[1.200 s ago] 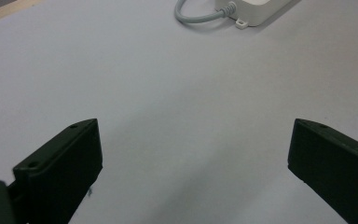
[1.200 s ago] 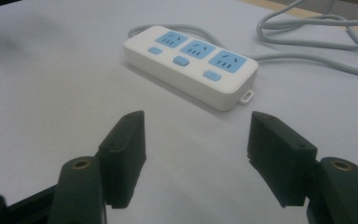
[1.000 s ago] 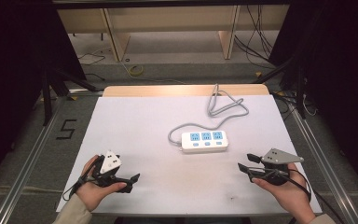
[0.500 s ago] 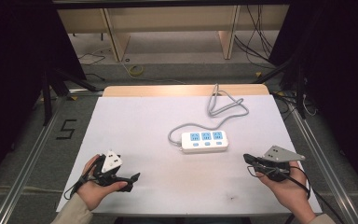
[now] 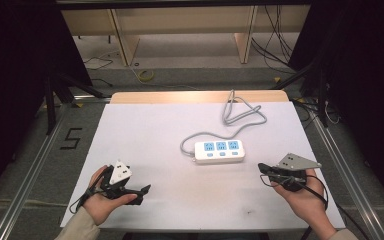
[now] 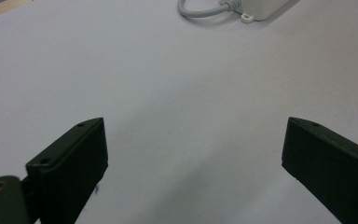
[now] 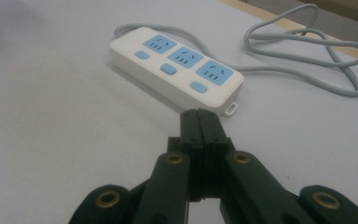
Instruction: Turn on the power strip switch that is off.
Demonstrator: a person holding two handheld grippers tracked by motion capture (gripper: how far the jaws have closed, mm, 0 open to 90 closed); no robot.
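Observation:
A white power strip (image 5: 220, 150) with three blue sockets and blue buttons lies at the middle of the white table (image 5: 145, 130); its grey cable (image 5: 240, 112) loops toward the far edge. My right gripper (image 5: 262, 168) is shut on nothing, and its tips point at the strip's near right corner from a short way off. In the right gripper view the closed jaws (image 7: 200, 116) stop just short of the strip (image 7: 177, 65). My left gripper (image 5: 141, 192) is low at the front left, open. In its own view the left gripper (image 6: 193, 158) has bare table between its jaws, with the strip's corner (image 6: 261, 7) far ahead.
A wooden strip (image 5: 195, 96) edges the table's far side, with shelving legs and floor cables behind it. Metal rails (image 5: 350, 180) run along both sides of the table. A "5" marking (image 5: 71, 138) is on the floor at the left.
The right gripper's jaws have come together and it has shifted slightly toward the power strip. The left gripper has hardly moved.

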